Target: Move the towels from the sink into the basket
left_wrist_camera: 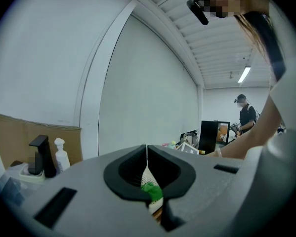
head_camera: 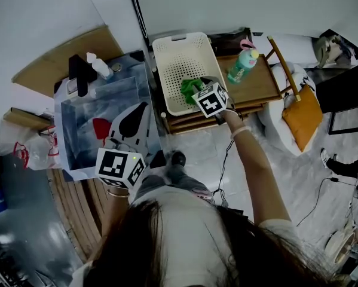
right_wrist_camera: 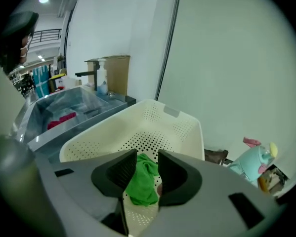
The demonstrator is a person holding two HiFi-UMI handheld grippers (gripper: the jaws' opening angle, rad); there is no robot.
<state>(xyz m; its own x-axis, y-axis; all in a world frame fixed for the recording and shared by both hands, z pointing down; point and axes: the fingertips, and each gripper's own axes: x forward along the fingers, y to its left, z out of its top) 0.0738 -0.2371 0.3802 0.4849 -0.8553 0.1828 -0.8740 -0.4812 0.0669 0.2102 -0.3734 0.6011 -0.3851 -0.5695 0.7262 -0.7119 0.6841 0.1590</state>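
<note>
A green towel lies bunched on the floor of the cream perforated basket. My right gripper hangs just above it inside the basket. In the right gripper view its jaws stand apart, with the green towel seen between them and loose of the pads. A red towel lies in the steel sink, also seen as red towel. My left gripper hovers over the sink, shut and empty, tips touching.
A black faucet and a white soap bottle stand at the sink's back. The basket rests on a wooden stand with a teal bottle. An orange bag hangs to the right. Cables cross the floor.
</note>
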